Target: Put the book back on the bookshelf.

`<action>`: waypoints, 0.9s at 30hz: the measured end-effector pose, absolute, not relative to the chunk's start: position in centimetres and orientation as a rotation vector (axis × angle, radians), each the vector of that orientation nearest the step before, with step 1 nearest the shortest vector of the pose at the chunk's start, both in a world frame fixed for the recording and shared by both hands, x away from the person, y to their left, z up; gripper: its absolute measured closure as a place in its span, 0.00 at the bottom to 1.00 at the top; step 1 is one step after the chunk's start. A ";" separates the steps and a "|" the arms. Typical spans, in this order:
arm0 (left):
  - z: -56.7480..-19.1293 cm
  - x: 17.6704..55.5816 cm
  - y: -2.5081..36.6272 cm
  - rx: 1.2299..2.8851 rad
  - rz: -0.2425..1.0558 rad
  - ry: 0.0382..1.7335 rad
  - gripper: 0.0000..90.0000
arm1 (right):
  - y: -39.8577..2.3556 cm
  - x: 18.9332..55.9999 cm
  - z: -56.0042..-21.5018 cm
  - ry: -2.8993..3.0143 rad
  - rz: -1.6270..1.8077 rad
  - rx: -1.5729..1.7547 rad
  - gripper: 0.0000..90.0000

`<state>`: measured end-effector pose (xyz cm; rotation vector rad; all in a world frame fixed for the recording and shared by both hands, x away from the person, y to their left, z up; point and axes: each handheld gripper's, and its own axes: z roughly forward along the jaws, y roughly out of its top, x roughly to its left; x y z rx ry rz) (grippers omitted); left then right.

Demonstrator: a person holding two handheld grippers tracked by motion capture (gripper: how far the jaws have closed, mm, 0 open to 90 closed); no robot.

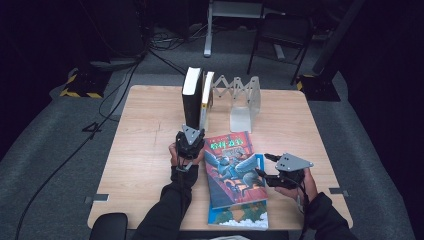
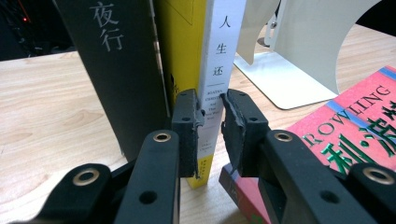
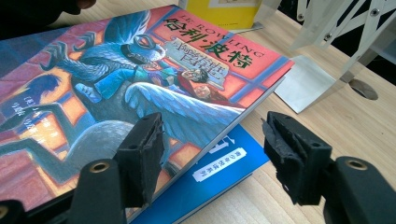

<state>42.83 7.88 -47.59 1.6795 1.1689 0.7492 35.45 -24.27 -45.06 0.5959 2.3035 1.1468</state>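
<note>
Two books stand upright at the table's far middle: a thick black book (image 1: 191, 97) (image 2: 121, 70) and a thin book with a white spine and yellow cover (image 1: 206, 97) (image 2: 219, 46). My left gripper (image 1: 190, 142) (image 2: 209, 109) is shut on the lower spine of the white-spined book. A red picture-cover book (image 1: 232, 167) (image 3: 140, 70) lies flat on a blue book (image 1: 240, 215) (image 3: 219, 163). My right gripper (image 1: 262, 172) (image 3: 212, 140) is open at their right edge. One jaw sits over the red cover and the other over bare table.
A white extendable metal bookend (image 1: 245, 107) (image 2: 299, 60) (image 3: 308, 79) stands just right of the upright books. The wooden table (image 1: 145, 130) has bare room on its left half. A dark chair back (image 1: 107, 227) sits at the near left edge. Cables run across the floor behind.
</note>
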 end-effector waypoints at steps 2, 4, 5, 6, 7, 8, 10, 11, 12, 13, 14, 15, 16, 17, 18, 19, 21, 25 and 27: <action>-47.6 43.1 7.7 1.679 0.752 1.175 0.82 | -24.2 35.5 -45.1 2.305 1.146 0.597 0.42; -47.6 43.4 7.7 1.684 0.757 1.175 0.81 | -24.3 35.5 -45.1 2.304 1.146 0.597 0.42; -47.6 43.6 7.6 1.690 0.762 1.175 0.82 | -24.3 35.5 -45.1 2.304 1.147 0.597 0.42; -47.6 43.7 7.6 1.688 0.765 1.177 0.82 | -24.3 35.5 -45.1 2.304 1.148 0.597 0.42; -47.5 43.9 7.6 1.682 0.760 1.183 0.82 | -24.3 35.5 -45.1 2.304 1.146 0.597 0.42; -47.5 44.0 7.6 1.682 0.776 1.189 0.82 | -24.3 35.5 -45.1 2.304 1.146 0.597 0.42; -47.5 44.3 7.7 1.676 0.775 1.203 0.83 | -24.3 35.5 -45.1 2.305 1.147 0.595 0.42; -47.5 44.5 7.7 1.665 0.763 1.211 0.83 | -24.3 35.5 -45.1 2.305 1.146 0.596 0.42; -47.5 44.7 7.8 1.667 0.765 1.213 0.83 | -24.3 35.5 -45.1 2.305 1.146 0.596 0.42; -47.5 44.8 7.8 1.661 0.766 1.220 0.83 | -24.3 35.5 -45.1 2.305 1.145 0.596 0.42; -47.5 44.9 7.8 1.658 0.763 1.221 0.83 | -24.3 35.5 -45.1 2.305 1.146 0.597 0.42; -47.5 45.1 7.7 1.656 0.766 1.224 0.83 | -24.3 35.5 -45.1 2.306 1.146 0.597 0.42; -47.5 45.1 7.7 1.656 0.766 1.224 0.83 | -24.3 35.5 -45.1 2.306 1.146 0.597 0.42; -47.5 45.3 7.7 1.656 0.768 1.227 0.83 | -24.3 35.6 -45.1 2.306 1.146 0.597 0.42; -47.5 45.3 7.7 1.656 0.768 1.227 0.83 | -24.3 35.6 -45.2 2.307 1.147 0.599 0.42; -47.5 45.4 7.6 1.655 0.772 1.223 0.83 | -24.3 35.6 -45.2 2.307 1.147 0.599 0.42; -47.6 45.4 7.7 1.653 0.770 1.223 0.83 | -24.3 35.6 -45.2 2.309 1.146 0.599 0.42; -47.9 45.1 8.0 1.656 0.736 1.224 0.83 | -24.3 35.6 -45.2 2.306 1.149 0.598 0.42; -48.0 44.7 8.1 1.654 0.730 1.225 0.84 | -24.3 35.6 -45.2 2.305 1.148 0.598 0.42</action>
